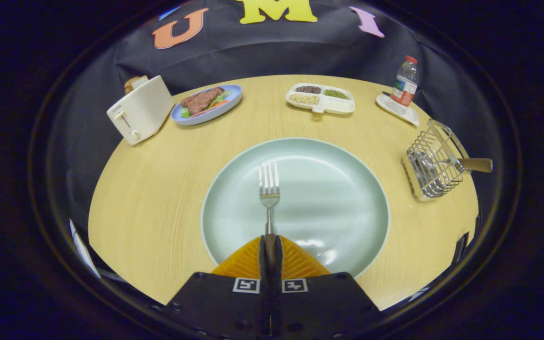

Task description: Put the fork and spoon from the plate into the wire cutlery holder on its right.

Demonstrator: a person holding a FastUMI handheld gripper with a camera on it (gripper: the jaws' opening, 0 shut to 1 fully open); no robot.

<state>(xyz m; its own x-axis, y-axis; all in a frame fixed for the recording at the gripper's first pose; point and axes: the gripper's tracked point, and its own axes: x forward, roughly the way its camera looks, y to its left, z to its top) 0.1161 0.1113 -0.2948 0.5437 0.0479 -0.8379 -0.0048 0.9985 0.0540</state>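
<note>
One of the two pieces looks already delivered: a spoon (446, 165) lies in the holder (430, 167), bowl inside the wire and its handle poking out toward the desk's far-right rim. That leaves the fork (269, 189). The hand-held gripper (270, 242) is clenched on the fork's handle, both fingers pressing it from either side, with the tines reaching straight ahead over the middle of the plate (295, 208). Whether the fork is lifted clear or still resting on the plate cannot be told from this angle. So the task seems roughly half done, with the carry and the drop remaining.

Open room is generous. Ahead and to the right of the fingers, bare desk (158, 189) runs between the plate and the holder, with nothing standing in that path. The holder sits near the desk's right edge, so a push could tip it off. A bottle (404, 82) on a small dish stands beyond the holder, well apart. A sectioned tray (320, 98), a food plate (207, 105) and a toaster (140, 111) line the far side, away from the route.
</note>
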